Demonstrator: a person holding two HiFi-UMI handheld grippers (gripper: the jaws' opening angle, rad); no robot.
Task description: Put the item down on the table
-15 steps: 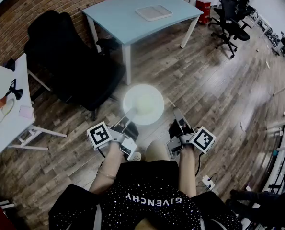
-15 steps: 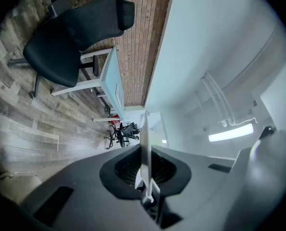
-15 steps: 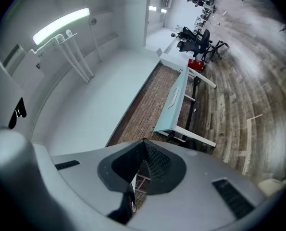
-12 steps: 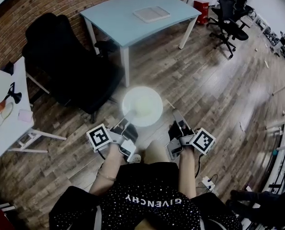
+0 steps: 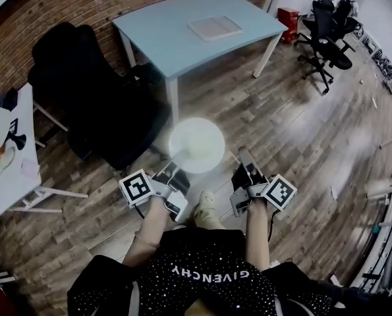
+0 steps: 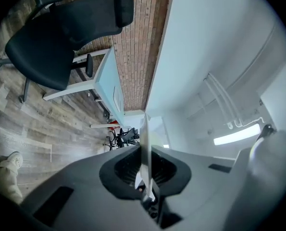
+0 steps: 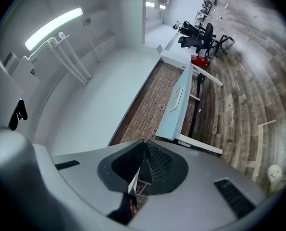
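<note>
A round white plate (image 5: 197,145) hangs over the wooden floor in front of me in the head view. My left gripper (image 5: 176,160) is shut on its near left rim. In the left gripper view the plate (image 6: 145,136) shows edge-on as a thin pale strip pinched between the jaws of that gripper (image 6: 145,153). My right gripper (image 5: 244,155) is beside the plate's right edge, apart from it. In the right gripper view its jaws (image 7: 143,148) are pressed together with nothing seen between them. The light blue table (image 5: 182,35) stands ahead, beyond the plate.
A flat white tray (image 5: 214,27) lies on the blue table. A black office chair (image 5: 107,104) stands at its left, close to the plate. A white side table (image 5: 14,170) with small items is at far left. More office chairs (image 5: 331,25) and a red box (image 5: 289,15) stand back right.
The view has shifted a little and a pale shoe has stepped forward between the grippers. Both grippers and the plate keep the same pose.
</note>
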